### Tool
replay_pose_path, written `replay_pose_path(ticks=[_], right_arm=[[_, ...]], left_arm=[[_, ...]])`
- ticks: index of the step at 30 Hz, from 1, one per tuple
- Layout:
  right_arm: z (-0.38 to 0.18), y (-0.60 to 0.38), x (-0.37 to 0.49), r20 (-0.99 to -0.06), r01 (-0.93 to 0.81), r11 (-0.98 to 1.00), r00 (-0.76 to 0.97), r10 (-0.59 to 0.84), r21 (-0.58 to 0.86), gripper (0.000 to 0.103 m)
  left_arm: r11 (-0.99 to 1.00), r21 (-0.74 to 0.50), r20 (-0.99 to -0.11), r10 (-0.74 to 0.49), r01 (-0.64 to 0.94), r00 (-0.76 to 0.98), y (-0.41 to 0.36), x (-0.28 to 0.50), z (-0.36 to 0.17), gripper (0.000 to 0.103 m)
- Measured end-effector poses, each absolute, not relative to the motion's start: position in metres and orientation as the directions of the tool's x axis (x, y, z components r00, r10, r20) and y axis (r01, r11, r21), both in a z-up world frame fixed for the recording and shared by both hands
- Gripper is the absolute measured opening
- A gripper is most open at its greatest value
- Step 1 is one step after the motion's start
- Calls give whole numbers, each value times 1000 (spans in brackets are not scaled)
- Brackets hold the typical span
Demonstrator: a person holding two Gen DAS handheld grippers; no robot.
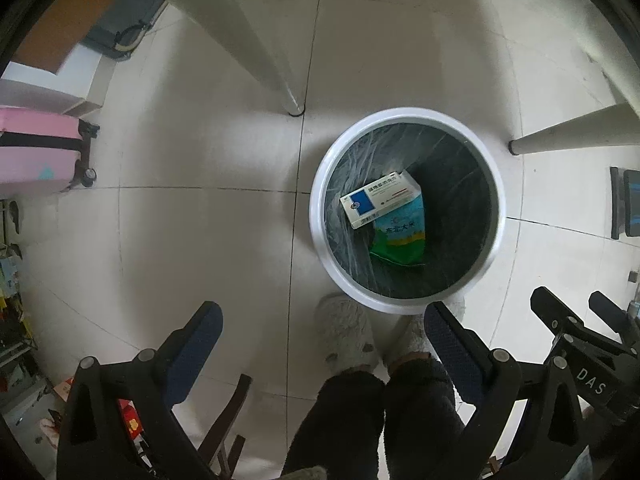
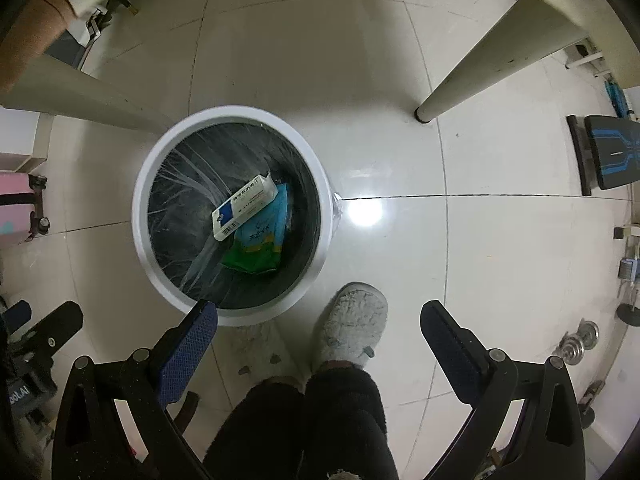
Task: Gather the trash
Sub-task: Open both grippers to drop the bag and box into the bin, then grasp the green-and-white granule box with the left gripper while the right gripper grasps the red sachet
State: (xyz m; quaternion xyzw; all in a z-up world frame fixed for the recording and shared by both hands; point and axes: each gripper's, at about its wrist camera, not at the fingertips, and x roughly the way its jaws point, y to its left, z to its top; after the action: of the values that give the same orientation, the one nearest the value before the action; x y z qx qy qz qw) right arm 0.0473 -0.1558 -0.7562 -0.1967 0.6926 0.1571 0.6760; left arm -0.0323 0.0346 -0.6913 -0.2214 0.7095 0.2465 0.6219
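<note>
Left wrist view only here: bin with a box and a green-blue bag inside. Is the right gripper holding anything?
Observer: No, the right gripper is open with nothing between its fingers.
Operator: Anything on the floor further right?
Observer: Metal weight plates lie near the right edge.
Operator: And the bin liner?
Observer: A bit of clear liner hangs over the bin's white rim on that side.
</note>
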Motion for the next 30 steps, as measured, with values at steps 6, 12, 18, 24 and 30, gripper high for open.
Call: replay_pose_path(ticks=[6,12,18,24,30], right_arm=[[-707,-157,41,-999,-472,880,20,-50,-53,102],[-635,-163,29,-999,-464,885,40,-24,-39,102],[-534,-169,14,-998,-448,894,49,36,11,102],[-413,-173,17,-988,-412,906,68,138,99,102],[-309,-183,67,-965,-372,915,140,221,156,102]], left_arm=[[780,56,-996,1,-624,-89,29,-38,-645,103],[781,38,-998,0,-624,-60,22,-47,-581,103],[791,12,-1000,9,-612,-7,13,-57,-490,103],[794,-32,-991,53,-608,122,14,-48,-384,103],[811,-73,-963,95,-580,253,22,10,-300,103]])
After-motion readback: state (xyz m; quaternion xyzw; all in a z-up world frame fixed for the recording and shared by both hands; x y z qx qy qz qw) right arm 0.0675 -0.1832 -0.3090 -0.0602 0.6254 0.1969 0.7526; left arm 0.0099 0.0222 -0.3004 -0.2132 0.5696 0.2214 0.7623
